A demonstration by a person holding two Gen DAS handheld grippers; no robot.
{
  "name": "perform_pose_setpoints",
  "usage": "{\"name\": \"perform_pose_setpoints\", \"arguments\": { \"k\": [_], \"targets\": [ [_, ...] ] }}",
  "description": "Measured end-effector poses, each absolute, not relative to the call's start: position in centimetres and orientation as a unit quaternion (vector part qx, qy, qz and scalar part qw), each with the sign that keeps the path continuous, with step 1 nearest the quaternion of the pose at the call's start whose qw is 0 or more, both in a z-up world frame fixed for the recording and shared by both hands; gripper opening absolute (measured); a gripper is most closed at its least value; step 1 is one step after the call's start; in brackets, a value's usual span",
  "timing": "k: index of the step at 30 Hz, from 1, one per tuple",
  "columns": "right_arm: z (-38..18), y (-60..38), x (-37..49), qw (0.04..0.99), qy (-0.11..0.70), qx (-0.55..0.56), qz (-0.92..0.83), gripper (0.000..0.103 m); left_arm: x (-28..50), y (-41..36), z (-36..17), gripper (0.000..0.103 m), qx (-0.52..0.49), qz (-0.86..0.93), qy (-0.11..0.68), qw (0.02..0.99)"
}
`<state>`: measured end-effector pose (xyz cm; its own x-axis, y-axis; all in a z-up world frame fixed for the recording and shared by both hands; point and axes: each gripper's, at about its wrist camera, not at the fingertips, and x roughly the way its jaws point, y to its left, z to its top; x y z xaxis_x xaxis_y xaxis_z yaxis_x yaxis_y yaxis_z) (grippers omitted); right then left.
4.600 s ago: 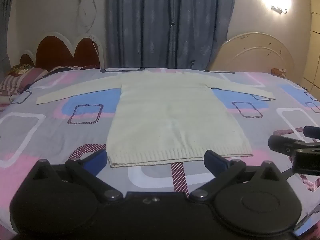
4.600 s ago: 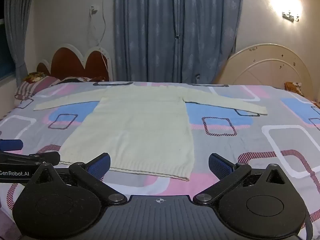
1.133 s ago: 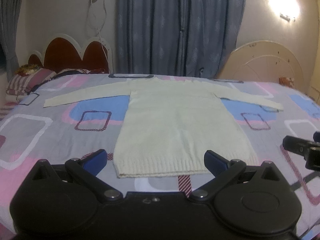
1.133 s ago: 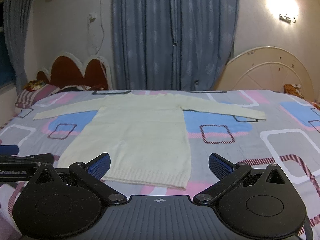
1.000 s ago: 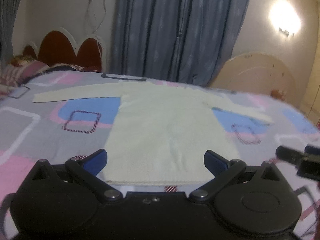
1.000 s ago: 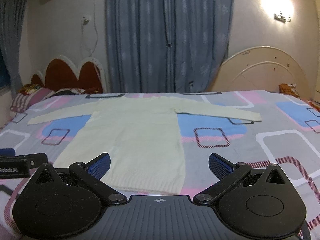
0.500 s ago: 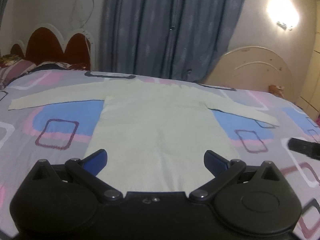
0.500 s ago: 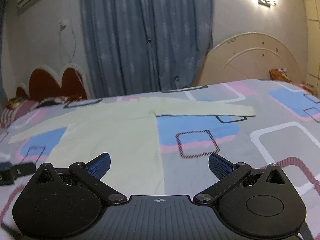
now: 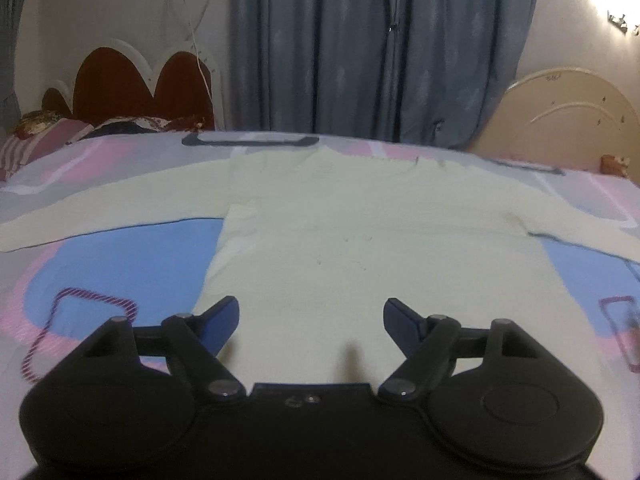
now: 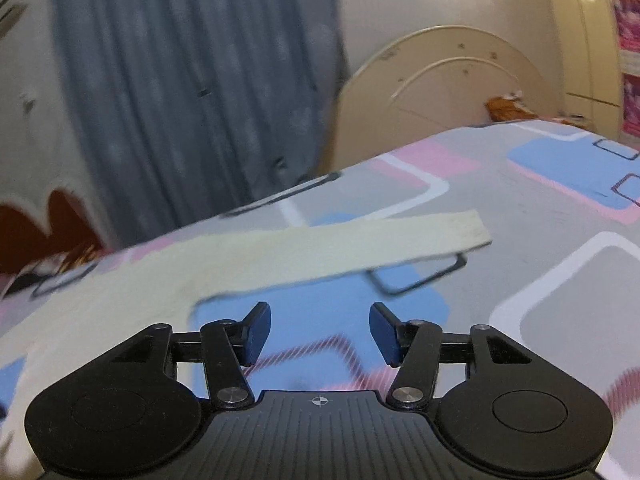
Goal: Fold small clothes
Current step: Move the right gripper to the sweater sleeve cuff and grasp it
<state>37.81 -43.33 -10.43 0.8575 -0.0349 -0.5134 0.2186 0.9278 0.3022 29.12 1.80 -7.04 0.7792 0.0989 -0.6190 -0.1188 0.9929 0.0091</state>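
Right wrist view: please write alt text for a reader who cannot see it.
Open tongs hang over a patterned bedsheet, holding nothing. Ahead, one cream sweater sleeve lies flat across the sheet. Blue curtains hang behind; the picture is tilted and blurred.

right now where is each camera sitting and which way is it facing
Left wrist: rides the left gripper, low over the sweater, facing the curtain; both blue fingers show, spread apart.
Right wrist: rides the right gripper, tilted, over the bedspread facing the sweater's right sleeve; its open fingers show.
Shared: sweater, bedspread, curtain, and the cream headboard.
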Motion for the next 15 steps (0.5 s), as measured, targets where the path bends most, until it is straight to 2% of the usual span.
{"name": "perform_pose_setpoints", "arguments": {
  "k": [8,15],
  "targets": [
    [-15.5,-52.3,44.4,0.911,0.258,0.284,-0.148,0.055,32.9,1.7,-11.3,0.079,0.004,0.056,0.375,0.925],
    [-17.4,-56.5,45.1,0.888,0.251,0.347,-0.168,0.053,33.5,1.6,-12.3,0.093,0.009,0.057,0.366,0.929]
  ]
}}
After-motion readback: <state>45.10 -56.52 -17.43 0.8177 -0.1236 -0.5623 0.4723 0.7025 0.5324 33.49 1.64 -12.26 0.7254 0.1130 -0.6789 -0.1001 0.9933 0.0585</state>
